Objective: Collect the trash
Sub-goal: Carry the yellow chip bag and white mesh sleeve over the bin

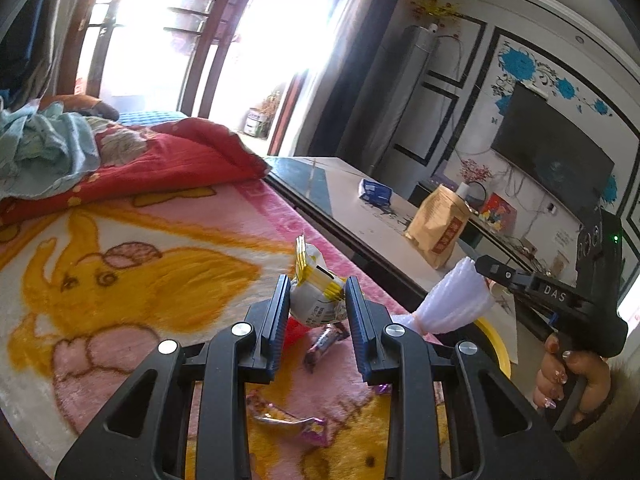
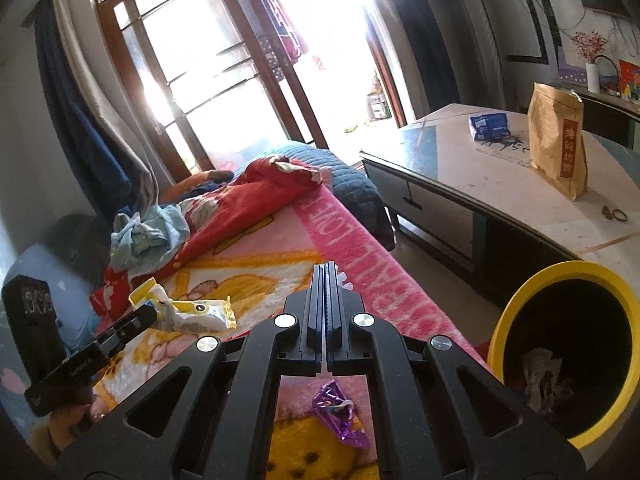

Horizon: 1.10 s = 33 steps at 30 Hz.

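Left tongs [image 1: 318, 306] grip a yellow-white wrapper [image 1: 316, 292], right tongs [image 2: 326, 280] clamp white foam netting [image 1: 452, 300] beside the yellow bin [image 2: 516, 308]

Home bedroom — blanket-covered bed [image 1: 160, 232], television [image 1: 556, 152]

Bed w/ pink cartoon blanket [image 1: 120, 280]: red quilt [image 1: 168, 160] and crumpled blue cloth [image 1: 44, 148] at far end, purple candy wrappers [image 1: 292, 420] near edge, one more [image 2: 340, 416] in right view. Counter [image 2: 500, 184] beside bed: brown paper bag [image 2: 558, 140] upright, blue packet [image 2: 490, 126] behind it.
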Available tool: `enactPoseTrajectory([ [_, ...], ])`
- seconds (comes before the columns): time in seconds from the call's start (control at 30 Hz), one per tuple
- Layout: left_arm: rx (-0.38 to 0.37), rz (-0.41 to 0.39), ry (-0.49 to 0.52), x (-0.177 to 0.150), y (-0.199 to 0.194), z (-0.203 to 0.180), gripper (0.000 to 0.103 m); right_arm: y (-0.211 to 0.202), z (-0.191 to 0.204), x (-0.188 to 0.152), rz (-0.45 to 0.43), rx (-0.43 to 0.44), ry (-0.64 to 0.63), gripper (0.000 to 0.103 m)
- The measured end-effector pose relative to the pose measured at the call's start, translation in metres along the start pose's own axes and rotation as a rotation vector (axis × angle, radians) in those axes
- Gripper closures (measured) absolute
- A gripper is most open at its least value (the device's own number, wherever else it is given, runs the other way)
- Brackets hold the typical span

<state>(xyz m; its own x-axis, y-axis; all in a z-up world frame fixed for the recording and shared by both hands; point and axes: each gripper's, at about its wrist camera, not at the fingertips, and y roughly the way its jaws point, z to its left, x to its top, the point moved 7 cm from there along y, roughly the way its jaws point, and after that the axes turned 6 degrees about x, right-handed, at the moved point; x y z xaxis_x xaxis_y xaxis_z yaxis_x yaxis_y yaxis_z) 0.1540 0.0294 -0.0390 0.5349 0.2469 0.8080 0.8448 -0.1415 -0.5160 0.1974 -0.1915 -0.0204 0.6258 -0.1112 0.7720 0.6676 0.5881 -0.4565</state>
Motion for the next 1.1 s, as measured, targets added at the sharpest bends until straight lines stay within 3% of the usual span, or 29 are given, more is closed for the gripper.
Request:
enactPoseTrajectory([
  [0.6, -0.091, 0.021, 0.103, -0.004, 0.015, -0.061, 0.076, -0.037, -0.041, 0.010, -0.067, -0.081, 0.047, 0.103],
  [1.1, -0.193, 0.074, 0.196, -0.022, 0.038, -0.125, 0.076, -0.072, -0.097, 0.006, -0.109, -0.202, 0.138, 0.103],
])
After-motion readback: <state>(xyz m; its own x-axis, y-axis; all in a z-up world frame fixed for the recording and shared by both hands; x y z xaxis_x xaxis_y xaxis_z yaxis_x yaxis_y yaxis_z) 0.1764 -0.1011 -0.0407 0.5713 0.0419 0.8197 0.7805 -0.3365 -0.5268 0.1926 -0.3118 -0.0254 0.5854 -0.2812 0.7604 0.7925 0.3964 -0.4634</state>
